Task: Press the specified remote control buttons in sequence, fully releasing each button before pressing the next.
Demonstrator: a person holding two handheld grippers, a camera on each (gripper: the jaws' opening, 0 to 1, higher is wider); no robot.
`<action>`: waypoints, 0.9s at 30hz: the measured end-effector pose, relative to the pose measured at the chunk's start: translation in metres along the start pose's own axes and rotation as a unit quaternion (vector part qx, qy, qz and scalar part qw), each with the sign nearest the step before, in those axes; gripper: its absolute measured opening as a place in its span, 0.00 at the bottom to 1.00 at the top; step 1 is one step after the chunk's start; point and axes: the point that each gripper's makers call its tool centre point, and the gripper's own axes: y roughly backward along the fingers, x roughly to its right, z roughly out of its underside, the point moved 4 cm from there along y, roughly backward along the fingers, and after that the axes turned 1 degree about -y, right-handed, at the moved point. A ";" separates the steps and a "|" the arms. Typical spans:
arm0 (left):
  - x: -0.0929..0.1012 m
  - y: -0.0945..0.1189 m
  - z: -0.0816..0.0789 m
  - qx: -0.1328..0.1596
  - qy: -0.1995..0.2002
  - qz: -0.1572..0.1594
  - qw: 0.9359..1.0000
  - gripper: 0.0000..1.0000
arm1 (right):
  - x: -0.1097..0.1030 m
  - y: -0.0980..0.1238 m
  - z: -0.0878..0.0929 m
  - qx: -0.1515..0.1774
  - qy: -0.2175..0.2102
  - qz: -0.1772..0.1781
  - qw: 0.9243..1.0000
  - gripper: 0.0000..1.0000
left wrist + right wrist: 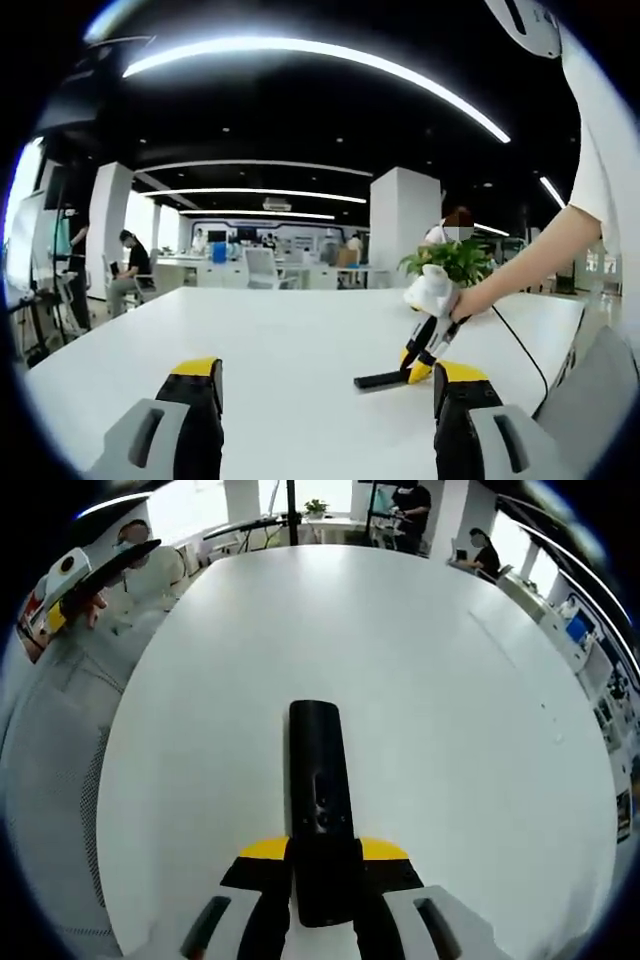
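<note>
A: Progress so far?

B: Hard to judge. Right gripper [322, 880] closed down on the near end of the remote control [319, 790], jaws hugging both sides of the black body. Remote flat on the white table [480, 730], long axis running from 6 o'clock toward 12 in the right gripper view. Small buttons faintly visible at mid-body, none under pressure. No sign of which presses, if any, are done; probably the whole sequence left.

A: And from the other side?

B: In the left gripper view, remote control [378, 380] at about 4 o'clock, a thin dark bar lying on the table [300, 330], with the right gripper [420, 368] tipped down onto its end, held by a person's hand [462, 300]. Left gripper [325, 395] wide open, holding nothing, jaws well apart at 6 o'clock, hovering above the tabletop, well short of the remote.

A: Anything in the way?

B: Little. Bare table between left gripper and remote. Potted plant [447, 262] beyond the remote at about 2 o'clock, well behind it. Dark cable [528, 352] trailing over the table at 3 o'clock, just beside the hand; worth minding. Office chairs and seated people far off at 9 o'clock, no concern.

A: Next, by the look of it?

B: Likely steady the remote with the right, bring the left in for the first press.
</note>
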 end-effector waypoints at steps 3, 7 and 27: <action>0.000 0.000 0.001 -0.002 0.001 0.000 1.000 0.90 | 0.004 -0.001 0.000 0.002 -0.004 0.001 1.000 0.21; 0.000 0.000 0.001 -0.004 0.001 0.001 1.000 0.90 | 0.005 -0.001 0.000 0.003 -0.004 0.002 1.000 0.21; -0.001 -0.001 0.002 -0.005 0.003 0.000 1.000 0.90 | -0.005 0.010 -0.009 0.155 -0.200 0.014 0.967 0.37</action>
